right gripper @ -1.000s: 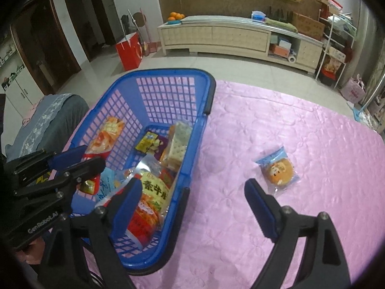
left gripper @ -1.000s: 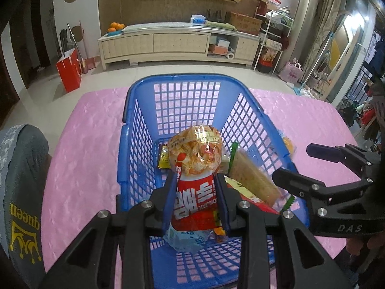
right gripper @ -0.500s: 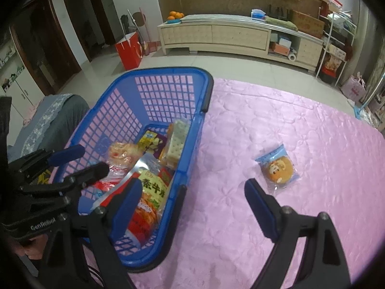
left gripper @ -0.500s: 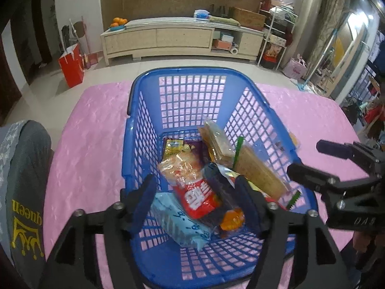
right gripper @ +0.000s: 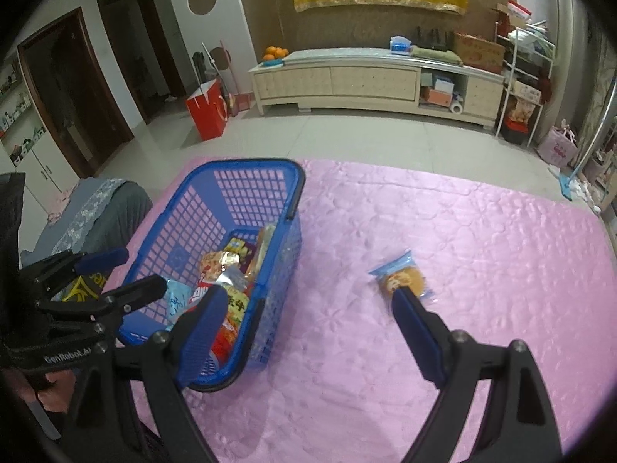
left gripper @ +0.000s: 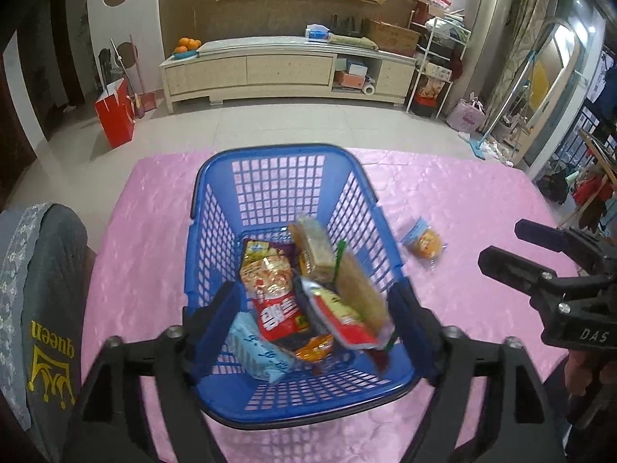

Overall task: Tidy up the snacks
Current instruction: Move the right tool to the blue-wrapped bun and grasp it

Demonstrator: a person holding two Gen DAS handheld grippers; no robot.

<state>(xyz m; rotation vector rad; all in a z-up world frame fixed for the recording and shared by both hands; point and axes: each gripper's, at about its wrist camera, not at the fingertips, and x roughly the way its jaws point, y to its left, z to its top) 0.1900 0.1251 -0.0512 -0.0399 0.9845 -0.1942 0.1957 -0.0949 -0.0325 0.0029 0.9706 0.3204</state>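
Snacks (left gripper: 285,301) are piled in the basket (left gripper: 277,162); one packet (right gripper: 403,281) is left at its 3 o'clock. Left jaws have just been opening, empty; right jaws, spread, should be lowered astride that packet.

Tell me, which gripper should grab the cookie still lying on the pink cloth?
Probably the right gripper. The cookie lies just beyond its right finger, and its jaws are open and empty. The left gripper hangs over the basket, its jaws just opened with nothing between them; the basket wall stands between it and the cookie.
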